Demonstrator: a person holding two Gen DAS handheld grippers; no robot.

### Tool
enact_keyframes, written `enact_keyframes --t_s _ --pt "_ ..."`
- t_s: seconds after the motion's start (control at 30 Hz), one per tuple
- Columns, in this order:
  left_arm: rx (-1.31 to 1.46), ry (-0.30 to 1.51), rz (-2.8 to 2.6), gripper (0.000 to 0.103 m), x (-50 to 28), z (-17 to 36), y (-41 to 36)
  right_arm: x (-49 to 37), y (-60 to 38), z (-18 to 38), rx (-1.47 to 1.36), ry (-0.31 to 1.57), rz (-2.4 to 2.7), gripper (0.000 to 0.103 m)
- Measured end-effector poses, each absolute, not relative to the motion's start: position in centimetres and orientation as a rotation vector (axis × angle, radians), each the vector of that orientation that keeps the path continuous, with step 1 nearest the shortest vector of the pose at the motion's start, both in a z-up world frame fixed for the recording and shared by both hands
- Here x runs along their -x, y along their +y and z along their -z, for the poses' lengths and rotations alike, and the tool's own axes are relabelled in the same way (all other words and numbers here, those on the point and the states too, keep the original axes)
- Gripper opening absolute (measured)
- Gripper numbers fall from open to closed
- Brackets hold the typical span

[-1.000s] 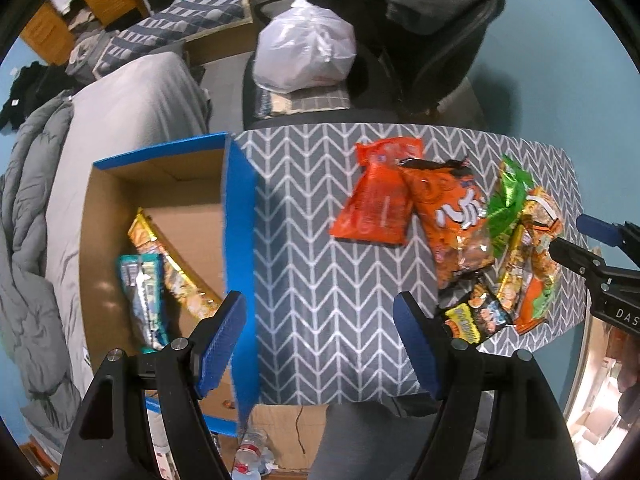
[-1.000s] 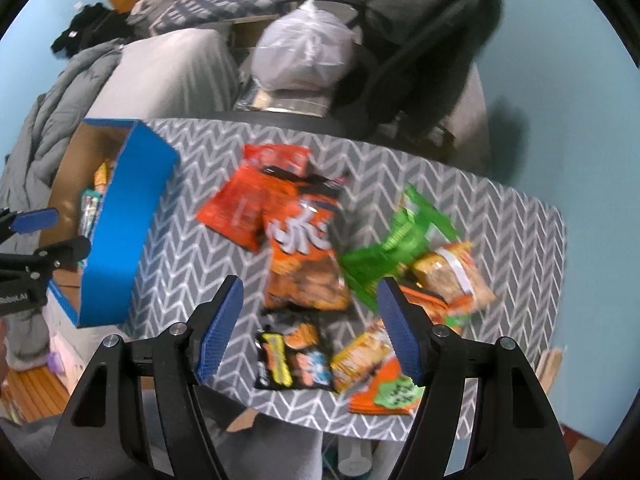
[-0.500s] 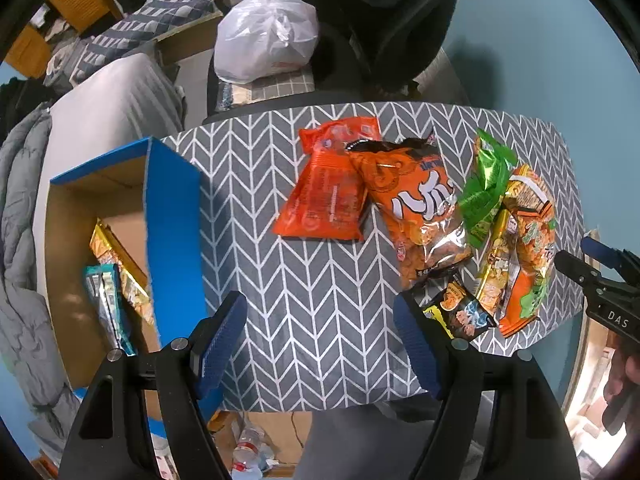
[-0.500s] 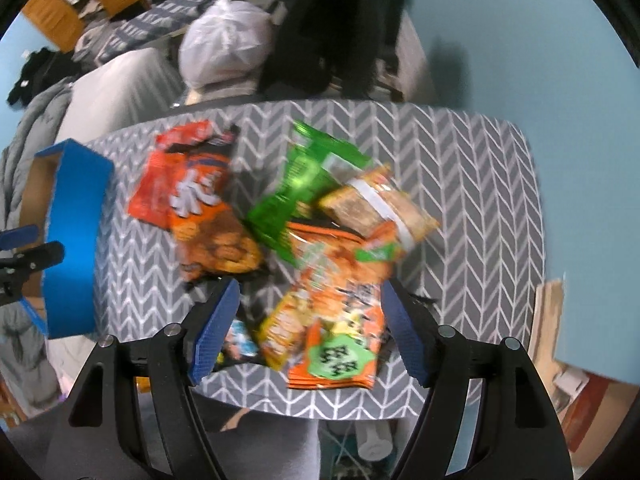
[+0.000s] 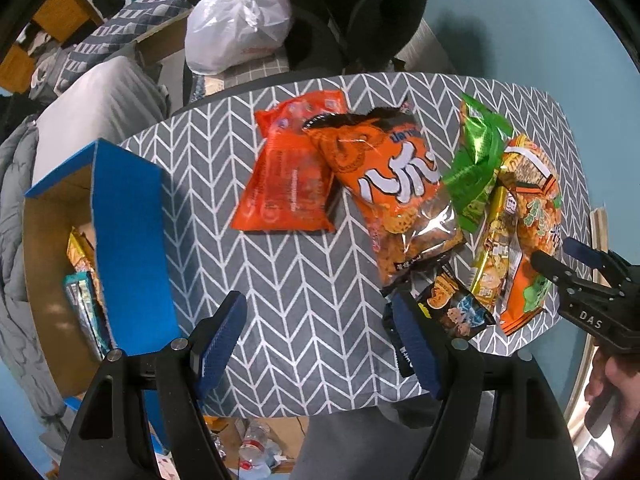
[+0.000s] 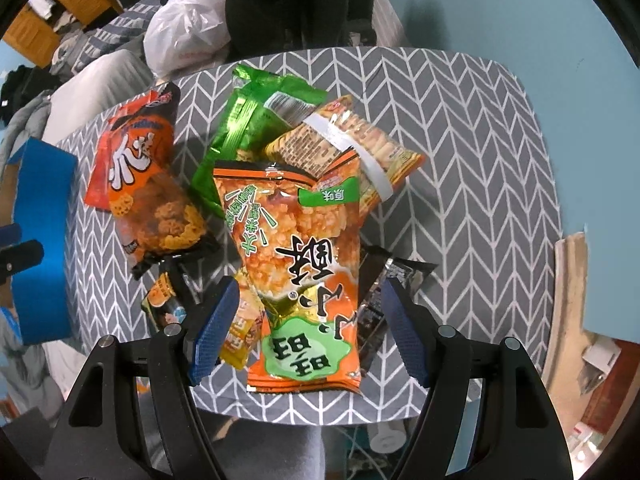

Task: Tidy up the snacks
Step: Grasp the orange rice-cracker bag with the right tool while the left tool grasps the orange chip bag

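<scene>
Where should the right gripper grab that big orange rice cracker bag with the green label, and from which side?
Grip the orange rice cracker bag across its lower half, coming straight down. It lies flat atop the pile, and the open right gripper already straddles its width there.

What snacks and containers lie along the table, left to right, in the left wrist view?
Blue box → red snack bag → orange chip bag → green snack bag → orange rice-cracker bag.
</scene>
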State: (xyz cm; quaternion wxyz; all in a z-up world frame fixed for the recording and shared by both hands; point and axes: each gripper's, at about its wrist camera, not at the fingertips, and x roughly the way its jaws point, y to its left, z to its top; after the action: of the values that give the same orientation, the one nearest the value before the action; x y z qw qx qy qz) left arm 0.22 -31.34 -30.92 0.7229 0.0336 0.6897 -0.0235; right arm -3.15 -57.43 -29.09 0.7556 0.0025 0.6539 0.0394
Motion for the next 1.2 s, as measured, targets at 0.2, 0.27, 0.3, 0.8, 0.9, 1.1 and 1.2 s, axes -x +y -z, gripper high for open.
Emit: enact_keyframes --t_s 0.2,0.27,0.3,0.8,0.9,1.1,1.2 --pt "-0.073 1.537 0.051 0.077 -0.7 32.0 -32.2 2.8 -56.8 30.7 0.018 1.432 -0.089 0.073" --pt "-0.069 1.545 0.05 0.077 -1.0 32.3 -32.4 2.7 -56.6 31.1 0.034 1.439 -0.091 0.073" --pt "-0.064 1.548 0.05 0.078 -1.2 32.5 -32.5 2.7 -56.6 31.3 0.037 1.441 -0.093 0.073" --pt "0.039 1.562 0.006 0.079 -5.0 33.3 -33.7 2.3 -57.7 28.6 0.039 1.404 -0.156 0.033" --pt "0.056 1.568 -0.001 0.079 -6.0 33.4 -34.2 1.8 -57.8 27.2 0.05 1.384 -0.172 0.033" --pt "0.111 1.592 -0.023 0.079 -7.8 34.2 -35.5 -0.5 -57.8 26.0 0.054 1.37 -0.202 0.033" --pt "0.141 1.613 -0.049 0.079 -8.7 35.2 -35.9 -1.0 -57.4 26.3 0.063 1.367 -0.216 0.033"
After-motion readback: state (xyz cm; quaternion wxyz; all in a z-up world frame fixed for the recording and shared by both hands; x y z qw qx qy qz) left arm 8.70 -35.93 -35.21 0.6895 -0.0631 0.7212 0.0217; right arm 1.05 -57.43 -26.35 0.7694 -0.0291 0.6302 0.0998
